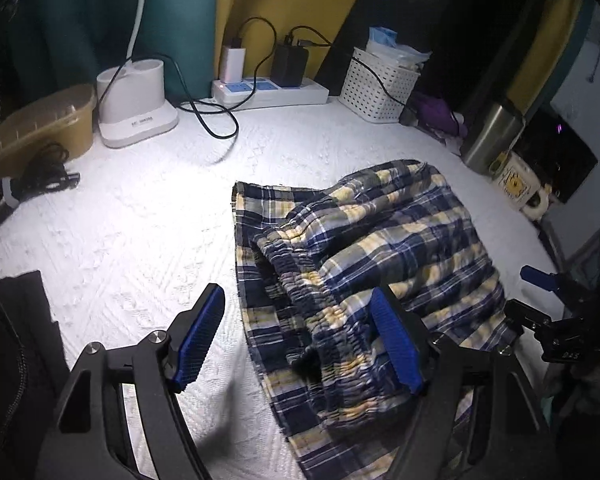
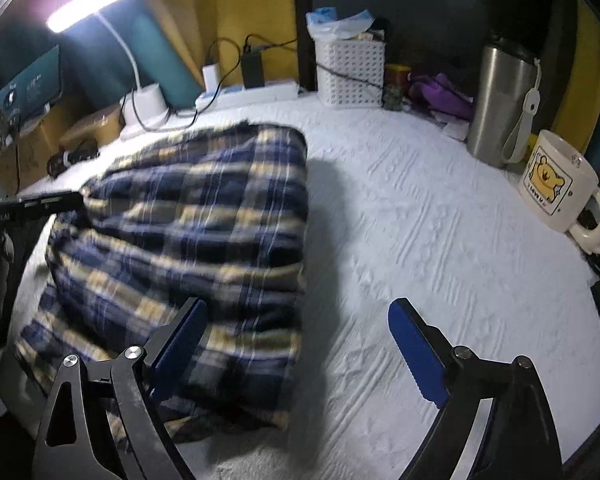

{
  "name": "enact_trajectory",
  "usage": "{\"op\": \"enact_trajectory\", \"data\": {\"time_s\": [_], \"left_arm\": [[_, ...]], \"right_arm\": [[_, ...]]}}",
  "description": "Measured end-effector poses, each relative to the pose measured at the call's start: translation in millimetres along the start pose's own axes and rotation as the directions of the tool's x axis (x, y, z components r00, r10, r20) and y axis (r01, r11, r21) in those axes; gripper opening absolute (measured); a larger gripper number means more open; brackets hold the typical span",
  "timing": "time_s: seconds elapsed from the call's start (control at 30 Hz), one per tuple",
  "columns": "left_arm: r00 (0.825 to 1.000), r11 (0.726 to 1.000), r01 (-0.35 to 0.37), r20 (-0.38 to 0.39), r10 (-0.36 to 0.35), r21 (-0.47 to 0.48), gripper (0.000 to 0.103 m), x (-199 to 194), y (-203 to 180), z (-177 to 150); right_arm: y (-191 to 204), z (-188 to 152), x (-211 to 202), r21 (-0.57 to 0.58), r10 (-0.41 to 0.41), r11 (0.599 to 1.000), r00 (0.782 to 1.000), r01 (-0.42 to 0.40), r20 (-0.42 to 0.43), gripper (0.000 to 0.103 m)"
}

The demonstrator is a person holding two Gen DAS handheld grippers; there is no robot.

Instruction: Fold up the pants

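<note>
Pants [image 1: 364, 248]: soft plaid cloth in navy, pale yellow and white, folded over into a rumpled heap on the table; a ruched elastic waistband [image 1: 312, 304] runs as a puckered ridge across the near part.
Table [image 1: 140, 208]: covered in white fabric with a raised, quilted pattern of lines and diamonds; the pants lie on it, nearer the front edge than the back wall.
Left tongs [image 1: 296, 336]: black angular frame with blue ribbed pads; the jaws stand apart above the pants' waistband edge, one pad over bare cover, the other over the cloth, pressing on nothing.
Right tongs [image 2: 296, 344]: same black frame and blue pads, spread wide; one pad is over the pants' near corner, the other over bare cover beside the pants, with nothing gripped.
Basket [image 2: 350, 72]: white perforated plastic, boxy, behind the pants at the wall, with crumpled plastic bags on top.
Tumbler [image 2: 500, 100]: brushed steel, tall and cylindrical, well to the right of the pants.
Mug [image 2: 556, 184]: glossy cream ceramic with a yellow bear print and looped handle, just beside the tumbler.
Power strip [image 1: 268, 90]: long white plastic bar behind the pants, with plugs and black cables.
Lamp base [image 1: 136, 100]: smooth white plastic, rounded, left of the power strip.
</note>
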State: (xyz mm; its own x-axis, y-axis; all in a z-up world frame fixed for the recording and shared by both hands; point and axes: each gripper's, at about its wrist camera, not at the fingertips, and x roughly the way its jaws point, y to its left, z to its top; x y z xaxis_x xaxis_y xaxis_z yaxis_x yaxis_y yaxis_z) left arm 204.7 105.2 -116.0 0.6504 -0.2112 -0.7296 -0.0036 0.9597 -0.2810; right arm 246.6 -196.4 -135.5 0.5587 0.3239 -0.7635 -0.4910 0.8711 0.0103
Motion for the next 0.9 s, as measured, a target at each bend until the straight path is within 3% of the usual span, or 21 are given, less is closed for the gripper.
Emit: {"op": "enact_trajectory", "data": {"time_s": [0.2, 0.37, 0.47, 0.7, 0.9], "left_arm": [[0.994, 1.000, 0.005, -0.107, -0.008, -0.031, 0.076, 29, 0, -9], [0.995, 1.000, -0.010, -0.101, 0.009, -0.008, 0.095, 37, -13, -10], [0.994, 0.999, -0.026, -0.102, 0.029, 0.031, 0.095, 44, -25, -9], [0.996, 0.998, 0.015, -0.092, -0.009, 0.066, 0.095, 54, -35, -4], [0.998, 0.997, 0.017, -0.066, -0.012, 0.077, 0.095, 57, -34, -2]], "right_arm": [[-9, 13, 5, 0.007, 0.008, 1.000, 1.000, -0.008, 0.016, 0.093], [-17, 20, 15, 0.035, 0.041, 0.999, 0.999, -0.041, 0.011, 0.093], [-21, 26, 21, 0.055, 0.061, 0.997, 0.998, -0.061, 0.003, 0.093], [-24, 43, 42, 0.069, 0.121, 0.990, 0.993, -0.121, -0.006, 0.093], [-21, 57, 66, 0.059, 0.213, 0.976, 0.977, -0.211, -0.014, 0.093]]}}
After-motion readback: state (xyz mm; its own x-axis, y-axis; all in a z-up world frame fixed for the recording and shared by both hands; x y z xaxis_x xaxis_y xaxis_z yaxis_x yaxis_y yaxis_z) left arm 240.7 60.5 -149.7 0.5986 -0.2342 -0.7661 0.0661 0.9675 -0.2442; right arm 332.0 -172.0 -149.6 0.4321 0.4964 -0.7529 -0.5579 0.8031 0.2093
